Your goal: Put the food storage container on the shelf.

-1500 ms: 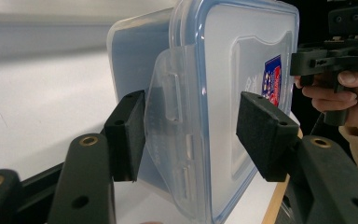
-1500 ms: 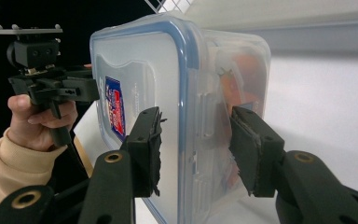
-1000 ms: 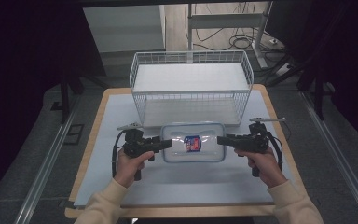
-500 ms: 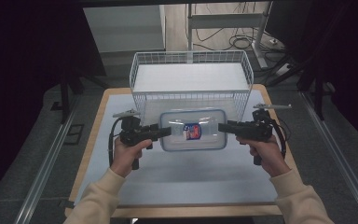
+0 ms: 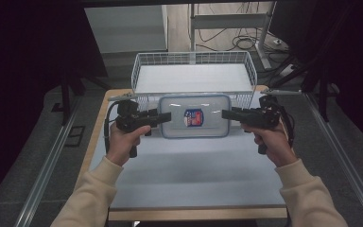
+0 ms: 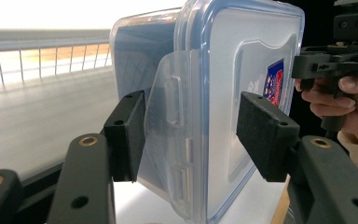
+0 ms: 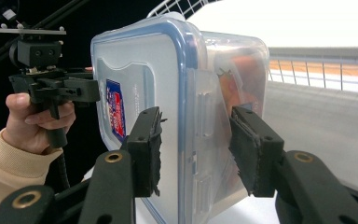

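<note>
Above the table (image 5: 189, 175), each hand-held gripper, the left (image 5: 163, 116) and the right (image 5: 227, 114), pinches one end of the box (image 5: 194, 116), which hangs between them just before the basket (image 5: 194, 78). In the gripper views the pads (image 6: 126, 133) press only on thin latch flaps. If one flap bends or opens, I think the box can slip and fall against the basket rim.

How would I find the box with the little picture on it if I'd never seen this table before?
Start at the big white wire basket at the far end of the table. Right in front of it, a clear plastic box with a blue-edged lid is held between the left claw and the right claw. It alone carries a small red-and-blue sticker on its lid.
</note>
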`<state>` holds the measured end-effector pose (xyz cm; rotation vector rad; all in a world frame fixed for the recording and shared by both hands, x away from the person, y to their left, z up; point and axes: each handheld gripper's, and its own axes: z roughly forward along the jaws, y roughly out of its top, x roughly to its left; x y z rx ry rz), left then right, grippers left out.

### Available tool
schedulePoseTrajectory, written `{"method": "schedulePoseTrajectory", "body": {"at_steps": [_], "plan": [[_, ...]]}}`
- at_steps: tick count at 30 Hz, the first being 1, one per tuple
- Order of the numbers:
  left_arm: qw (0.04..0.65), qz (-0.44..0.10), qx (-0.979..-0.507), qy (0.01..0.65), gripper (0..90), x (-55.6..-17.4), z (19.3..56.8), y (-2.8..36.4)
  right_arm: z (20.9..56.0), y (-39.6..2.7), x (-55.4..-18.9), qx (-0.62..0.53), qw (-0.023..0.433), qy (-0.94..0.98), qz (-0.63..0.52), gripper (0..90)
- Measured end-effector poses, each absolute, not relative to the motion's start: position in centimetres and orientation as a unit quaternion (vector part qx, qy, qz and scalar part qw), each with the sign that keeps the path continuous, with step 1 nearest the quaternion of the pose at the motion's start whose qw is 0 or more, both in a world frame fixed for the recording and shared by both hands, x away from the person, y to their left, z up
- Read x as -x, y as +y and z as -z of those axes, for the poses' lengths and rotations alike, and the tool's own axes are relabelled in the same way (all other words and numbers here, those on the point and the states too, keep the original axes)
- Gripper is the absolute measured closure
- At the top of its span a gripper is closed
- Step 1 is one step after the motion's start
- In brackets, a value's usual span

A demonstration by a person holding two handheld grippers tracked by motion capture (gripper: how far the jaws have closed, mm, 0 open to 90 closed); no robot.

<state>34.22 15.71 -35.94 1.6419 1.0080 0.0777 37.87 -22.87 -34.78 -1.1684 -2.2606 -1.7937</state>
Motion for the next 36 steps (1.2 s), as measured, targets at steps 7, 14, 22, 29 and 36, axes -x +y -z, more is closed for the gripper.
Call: {"method": "schedulePoseTrajectory", "body": {"at_steps": [7,14,22,29,36], "plan": [[0.574,-0.039,-0.697,0.428,43.7,-35.2,34.3,16.0,33.1,-22.5,-38.7,0.368,0.006,-0.73,0.576,53.7],[0.575,-0.048,-0.699,0.423,43.7,-36.6,32.7,16.1,31.8,-22.3,-40.0,0.362,0.001,-0.729,0.58,53.7],[0.577,-0.061,-0.699,0.418,43.7,-38.4,30.8,16.3,29.9,-22.1,-42.0,0.358,-0.003,-0.732,0.58,53.4],[0.579,-0.064,-0.697,0.419,43.7,-40.3,29.6,16.5,28.7,-21.9,-44.4,0.359,0.001,-0.729,0.583,53.4],[0.582,-0.063,-0.691,0.424,43.6,-42.7,29.3,16.9,28.0,-21.4,-47.1,0.358,0.004,-0.734,0.578,53.4]]}}
